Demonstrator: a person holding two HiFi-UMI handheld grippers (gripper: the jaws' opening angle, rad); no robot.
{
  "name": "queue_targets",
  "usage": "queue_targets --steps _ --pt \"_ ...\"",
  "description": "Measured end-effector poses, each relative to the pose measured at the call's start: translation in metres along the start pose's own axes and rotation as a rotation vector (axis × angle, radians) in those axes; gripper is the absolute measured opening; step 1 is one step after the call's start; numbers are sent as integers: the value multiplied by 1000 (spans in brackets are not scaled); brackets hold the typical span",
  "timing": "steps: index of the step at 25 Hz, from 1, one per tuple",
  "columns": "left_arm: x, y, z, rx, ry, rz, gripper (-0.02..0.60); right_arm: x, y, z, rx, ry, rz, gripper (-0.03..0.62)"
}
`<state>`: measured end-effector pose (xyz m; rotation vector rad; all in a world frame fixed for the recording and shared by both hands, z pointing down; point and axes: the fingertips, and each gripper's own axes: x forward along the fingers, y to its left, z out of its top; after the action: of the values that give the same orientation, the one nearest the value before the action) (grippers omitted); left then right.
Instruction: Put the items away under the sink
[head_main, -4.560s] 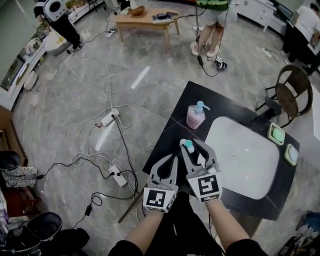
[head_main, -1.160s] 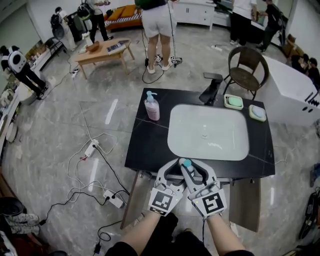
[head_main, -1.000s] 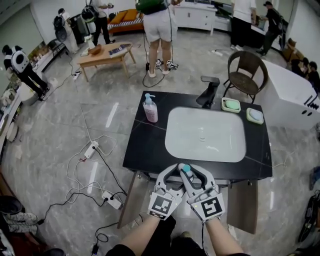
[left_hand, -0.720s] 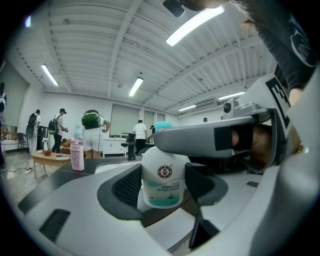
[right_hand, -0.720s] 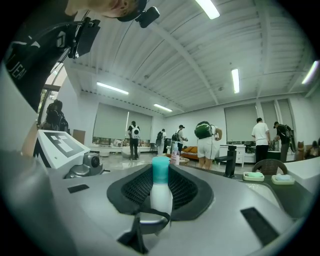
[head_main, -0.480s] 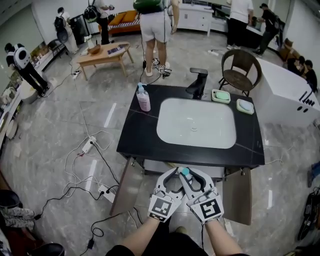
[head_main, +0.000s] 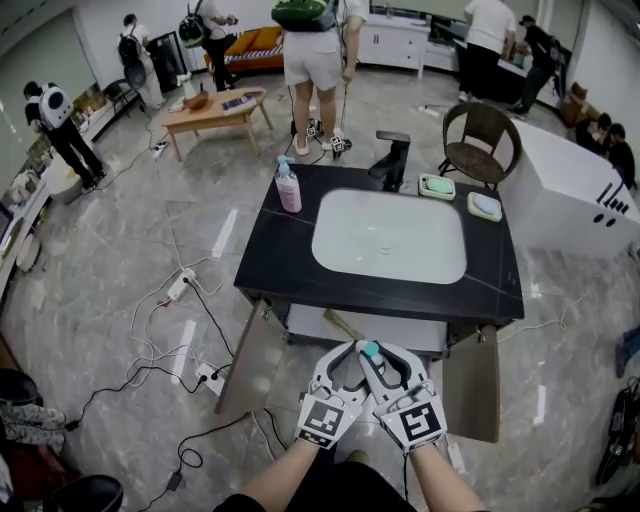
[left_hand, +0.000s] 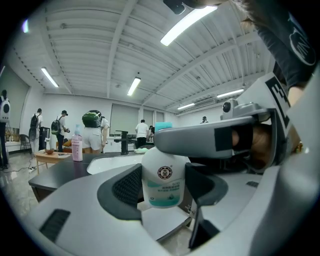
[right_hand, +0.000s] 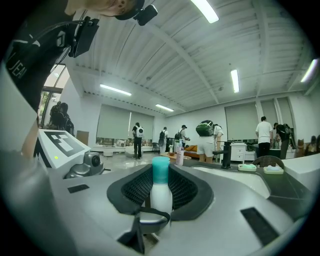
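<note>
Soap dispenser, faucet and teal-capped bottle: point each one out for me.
pink soap dispenser (head_main: 289, 196), head view, on its pink body.
black faucet (head_main: 393, 165), head view, on its upright column.
teal-capped bottle (right_hand: 161, 195), right gripper view, on its white body below the cap.

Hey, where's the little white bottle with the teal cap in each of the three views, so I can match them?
Head view: the white bottle is low centre, held by the right gripper.
Left gripper view: the white bottle is dead centre, label facing.
Right gripper view: the white bottle is centre, between the jaws.
Shared landmark: the pink pump bottle, behind it everywhere.
</note>
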<state>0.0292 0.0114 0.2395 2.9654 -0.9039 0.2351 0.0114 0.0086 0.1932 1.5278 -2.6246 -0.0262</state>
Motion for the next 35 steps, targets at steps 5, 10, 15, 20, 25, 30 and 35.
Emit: queue_targets --steps 5,10,15,20,25,30,35 --pt "-1 -9 -15 -1 3 6 274 -8 3 -16 5 17 -1 101" --pt "9 -12 -28 -1 -5 -2 273 -8 -4 -30 0 0 -12 101" --pt "22 -9 -61 -9 -8 -16 274 -2 -9 -68 9 27 -24 101" --pt "47 5 -102 -4 -24 -25 274 17 -23 -111 8 23 -48 101" --pt "72 13 -157 -7 -18 -34 273 32 -35 -169 13 27 -52 101" --pt "94 15 -209 -8 -13 -47 275 40 -45 -227 36 44 -71 101" --pt "116 19 -264 -18 -16 -58 275 52 -52 -283 -10 50 -62 101"
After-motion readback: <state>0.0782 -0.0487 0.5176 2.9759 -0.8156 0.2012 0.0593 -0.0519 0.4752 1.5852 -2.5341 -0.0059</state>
